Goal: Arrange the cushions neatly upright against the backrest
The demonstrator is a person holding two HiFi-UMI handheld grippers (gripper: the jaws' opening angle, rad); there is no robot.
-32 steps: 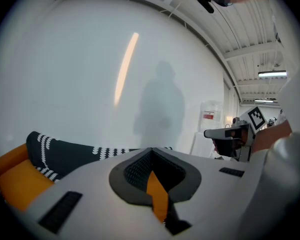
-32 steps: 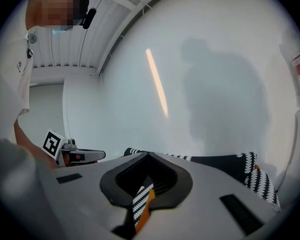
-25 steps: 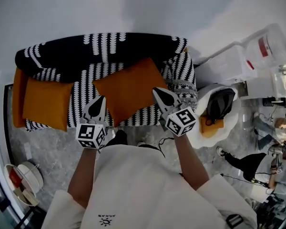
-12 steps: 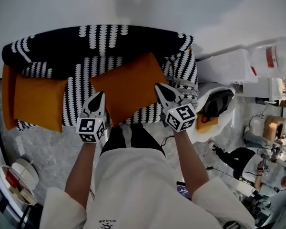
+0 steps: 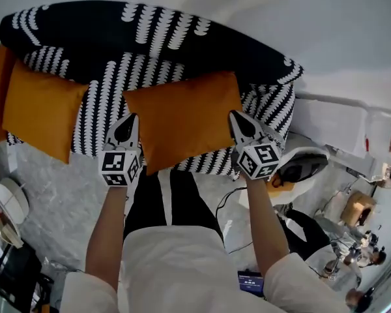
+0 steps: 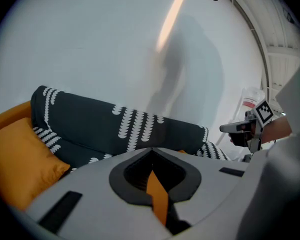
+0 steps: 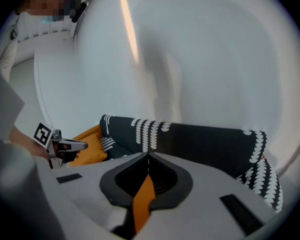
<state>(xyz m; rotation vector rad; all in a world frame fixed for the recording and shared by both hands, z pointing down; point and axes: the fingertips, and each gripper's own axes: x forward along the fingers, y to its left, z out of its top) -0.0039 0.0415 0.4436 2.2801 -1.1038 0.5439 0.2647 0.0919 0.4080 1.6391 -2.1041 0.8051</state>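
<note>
An orange cushion (image 5: 182, 119) is held above a patterned sofa (image 5: 99, 103), its side edges pinched in the closed left gripper (image 5: 126, 124) and right gripper (image 5: 238, 120). Both edges are best kept level so it is stood squarely against the backrest (image 5: 137, 41), beside the second cushion (image 5: 39, 109).

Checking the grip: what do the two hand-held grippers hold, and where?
Both pinch the middle orange fabric cushion: left hand-held gripper at its left edge, right hand-held gripper at its right edge.
</note>
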